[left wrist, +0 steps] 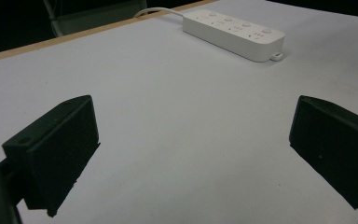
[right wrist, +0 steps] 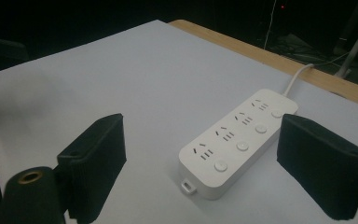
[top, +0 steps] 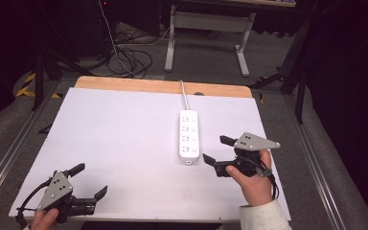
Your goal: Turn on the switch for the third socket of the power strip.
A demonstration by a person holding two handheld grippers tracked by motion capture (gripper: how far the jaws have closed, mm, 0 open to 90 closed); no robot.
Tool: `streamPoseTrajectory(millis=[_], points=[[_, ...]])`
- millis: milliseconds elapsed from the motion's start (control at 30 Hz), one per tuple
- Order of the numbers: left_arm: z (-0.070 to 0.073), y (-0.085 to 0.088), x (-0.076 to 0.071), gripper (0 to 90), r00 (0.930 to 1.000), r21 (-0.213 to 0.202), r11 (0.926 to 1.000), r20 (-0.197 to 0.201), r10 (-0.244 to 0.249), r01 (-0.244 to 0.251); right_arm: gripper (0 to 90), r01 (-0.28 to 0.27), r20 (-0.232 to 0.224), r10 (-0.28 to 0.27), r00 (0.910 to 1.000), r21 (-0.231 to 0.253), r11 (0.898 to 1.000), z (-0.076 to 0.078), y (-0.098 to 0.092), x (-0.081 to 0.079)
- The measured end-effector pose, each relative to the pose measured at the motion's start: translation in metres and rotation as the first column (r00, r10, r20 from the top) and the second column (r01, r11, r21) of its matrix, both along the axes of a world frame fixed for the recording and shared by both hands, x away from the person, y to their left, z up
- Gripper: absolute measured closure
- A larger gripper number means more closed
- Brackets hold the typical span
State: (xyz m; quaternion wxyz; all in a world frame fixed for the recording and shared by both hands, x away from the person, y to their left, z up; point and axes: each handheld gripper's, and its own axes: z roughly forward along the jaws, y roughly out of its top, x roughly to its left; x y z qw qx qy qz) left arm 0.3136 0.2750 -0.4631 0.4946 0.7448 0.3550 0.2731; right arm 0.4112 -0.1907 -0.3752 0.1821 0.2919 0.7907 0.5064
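A white power strip (top: 189,136) with several sockets and round buttons lies lengthwise right of the table's middle, and its cord (top: 184,95) runs off over the far edge. A hand holds my right gripper (top: 214,149) just right of the strip's near end, open, with nothing between its jaws. In the right gripper view the power strip (right wrist: 235,140) lies ahead between my right gripper's (right wrist: 200,163) spread jaws, apart from both. My left gripper (top: 91,179) rests open and empty at the near left corner. From there the power strip (left wrist: 235,32) lies far ahead of my left gripper (left wrist: 191,154).
The table top (top: 124,139) is covered in white, with a wooden strip (top: 124,84) along its far edge. Beyond it, on the floor, stand a white desk frame (top: 206,28) and loose cables (top: 129,60). Metal rails (top: 9,153) run along both sides.
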Motion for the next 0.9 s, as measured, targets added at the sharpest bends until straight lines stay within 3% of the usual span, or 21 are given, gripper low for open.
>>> streamPoseTrajectory(millis=[100,300,433,567,667,700,867,900], points=[[0.0,0.0,0.0,1.8,1.0,0.001,1.0,-0.003,-0.003,0.003,14.1,-0.008,0.016,0.008,0.9998,0.016,1.0,-0.008,-0.009,-0.008],[0.001,0.001,-0.001,1.8,0.9998,-0.001,1.0,-0.015,-0.01,0.01,12.1,-0.026,0.005,0.026,0.9996,0.032,0.999,-0.024,-0.018,-0.015],[0.002,0.001,-0.001,1.8,0.9997,-0.005,0.9999,-0.022,-0.013,0.013,10.7,-0.033,-0.022,0.033,0.9992,0.027,0.999,-0.044,-0.026,-0.021],[0.002,0.001,-0.003,1.8,0.9994,-0.012,0.9998,-0.03,-0.014,0.014,10.6,-0.023,-0.029,0.024,0.9993,0.06,0.998,-0.061,-0.032,-0.026],[0.002,0.002,-0.003,1.8,0.9995,-0.002,0.9999,-0.028,-0.016,0.016,8.6,-0.024,-0.04,0.026,0.9989,0.051,0.998,-0.072,-0.036,-0.028],[0.002,0.002,-0.003,1.8,0.9995,-0.001,0.9998,-0.024,-0.021,0.021,6.9,-0.032,-0.053,0.033,0.998,0.026,0.999,-0.08,-0.038,-0.029],[0.001,0.001,-0.004,1.7,0.9991,0.004,0.9992,-0.011,-0.041,0.041,7.0,-0.016,-0.074,0.02,0.9971,0.044,0.999,-0.095,-0.042,-0.032],[0.0,0.001,-0.004,1.7,0.9992,0.009,0.9992,-0.01,-0.039,0.04,7.4,-0.003,-0.091,0.005,0.9959,0.023,1.0,-0.102,-0.043,-0.033]])
